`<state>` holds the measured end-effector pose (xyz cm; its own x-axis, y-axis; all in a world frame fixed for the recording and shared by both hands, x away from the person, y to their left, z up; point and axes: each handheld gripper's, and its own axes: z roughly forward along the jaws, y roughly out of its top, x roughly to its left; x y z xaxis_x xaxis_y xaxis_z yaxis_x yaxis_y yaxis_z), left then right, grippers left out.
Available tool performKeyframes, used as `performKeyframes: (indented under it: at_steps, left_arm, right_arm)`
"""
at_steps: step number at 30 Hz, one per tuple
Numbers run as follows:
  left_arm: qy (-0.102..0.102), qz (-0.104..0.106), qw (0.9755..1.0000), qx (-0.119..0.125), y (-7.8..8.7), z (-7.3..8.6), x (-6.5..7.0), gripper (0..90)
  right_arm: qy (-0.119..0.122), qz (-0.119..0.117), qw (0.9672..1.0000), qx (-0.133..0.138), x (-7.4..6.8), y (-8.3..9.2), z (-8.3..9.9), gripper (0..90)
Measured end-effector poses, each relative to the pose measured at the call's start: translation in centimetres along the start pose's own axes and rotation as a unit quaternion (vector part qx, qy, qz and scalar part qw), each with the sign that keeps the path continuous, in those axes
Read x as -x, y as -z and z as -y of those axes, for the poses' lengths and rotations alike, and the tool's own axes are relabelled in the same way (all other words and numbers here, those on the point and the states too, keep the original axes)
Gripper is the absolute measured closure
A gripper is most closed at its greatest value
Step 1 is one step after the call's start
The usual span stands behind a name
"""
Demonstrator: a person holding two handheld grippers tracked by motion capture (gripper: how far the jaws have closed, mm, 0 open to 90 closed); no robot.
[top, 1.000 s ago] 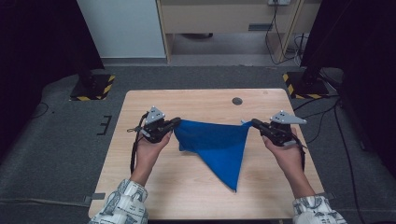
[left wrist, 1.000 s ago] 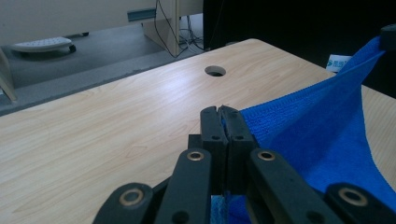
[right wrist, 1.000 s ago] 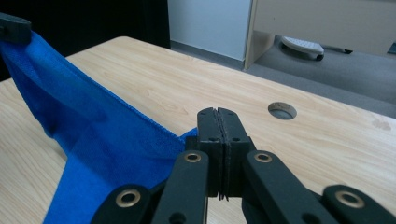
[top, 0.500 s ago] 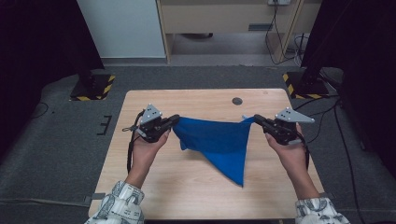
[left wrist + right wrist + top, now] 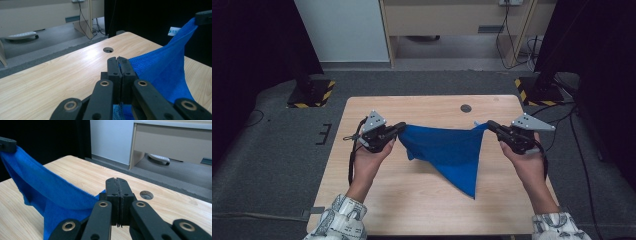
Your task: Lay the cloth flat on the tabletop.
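A blue cloth (image 5: 447, 150) hangs stretched between my two grippers above the wooden table (image 5: 412, 210). My left gripper (image 5: 401, 128) is shut on the cloth's left corner, and my right gripper (image 5: 488, 124) is shut on its right corner. The top edge runs taut between them while a pointed fold droops toward the table. In the left gripper view the closed jaws pinch the blue cloth (image 5: 160, 72), which rises to the other gripper at the upper right. In the right gripper view the cloth (image 5: 50, 192) leads from my shut jaws away to the upper left.
A round cable hole (image 5: 466, 108) sits near the table's far edge. Beyond the table are grey floor, a pale cabinet (image 5: 452, 20), cables and two stands with yellow-black striped bases (image 5: 312, 95).
Both hands have risen a little, lifting the cloth higher off the table. The hanging point has shifted slightly right. Both grips are unchanged.
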<state>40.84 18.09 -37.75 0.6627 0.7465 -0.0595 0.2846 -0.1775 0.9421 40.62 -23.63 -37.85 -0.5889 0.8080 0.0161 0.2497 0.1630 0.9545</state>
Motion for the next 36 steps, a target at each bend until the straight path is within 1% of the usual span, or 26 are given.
performKeyframes:
  at_steps: [8,14,18,24,25,26,29,30,31,32,33,34,36]
  left_arm:
    - [-0.01,0.003,0.9999,0.007,0.7,-0.7,0.5,89.1]
    - [-0.009,0.006,0.9999,0.006,0.6,-0.8,0.4,89.0]
    - [-0.01,0.007,0.9999,0.007,0.8,-0.8,0.5,89.0]
    - [-0.015,0.009,0.9998,0.013,1.7,-1.0,1.2,89.0]
    - [-0.016,0.009,0.9997,0.015,1.9,-1.2,1.4,89.0]
    - [-0.018,0.01,0.9997,0.017,2.2,-1.3,1.7,89.0]
    - [-0.023,0.013,0.9994,0.023,3.0,-1.8,2.6,89.0]
    - [-0.024,0.016,0.9993,0.022,3.6,-2.2,3.3,89.0]
    - [-0.024,0.016,0.9993,0.022,3.6,-2.2,3.3,88.9]
    - [-0.026,0.018,0.9993,0.021,3.9,-2.3,3.6,89.0]
    - [-0.028,0.021,0.9992,0.02,4.3,-2.4,4.0,89.0]
    - [-0.03,0.024,0.999,0.022,4.6,-2.5,4.4,89.0]
    - [-0.033,0.028,0.9987,0.025,5.2,-2.7,5.0,88.9]
  right_arm:
    - [0.0,0.0,0.9999,0.012,-0.2,0.6,-0.5,89.5]
    - [-0.002,0.002,0.9999,0.015,0.1,0.6,-0.5,89.5]
    - [-0.003,0.001,0.9999,0.015,0.1,0.7,-0.6,89.5]
    - [0.001,0.0,0.9998,0.022,-0.1,1.3,-0.9,89.5]
    - [0.005,-0.001,0.9997,0.025,-0.4,1.9,-1.1,89.5]
    - [0.005,-0.001,0.9997,0.025,-0.4,1.9,-1.1,89.5]
    - [0.008,-0.002,0.9994,0.034,-0.7,3.1,-1.5,89.5]
    - [0.007,-0.004,0.9991,0.043,-0.9,4.1,-1.8,89.5]
    - [0.007,-0.004,0.9991,0.043,-0.9,4.1,-1.8,89.5]
    - [0.001,-0.006,0.9987,0.052,-1.2,5.3,-2.0,89.5]
    - [0.002,-0.006,0.9984,0.057,-1.3,5.9,-2.1,89.5]
    - [0.002,-0.006,0.9984,0.057,-1.3,5.9,-2.1,89.5]
    - [0.002,-0.007,0.9978,0.066,-1.7,7.1,-2.2,89.5]
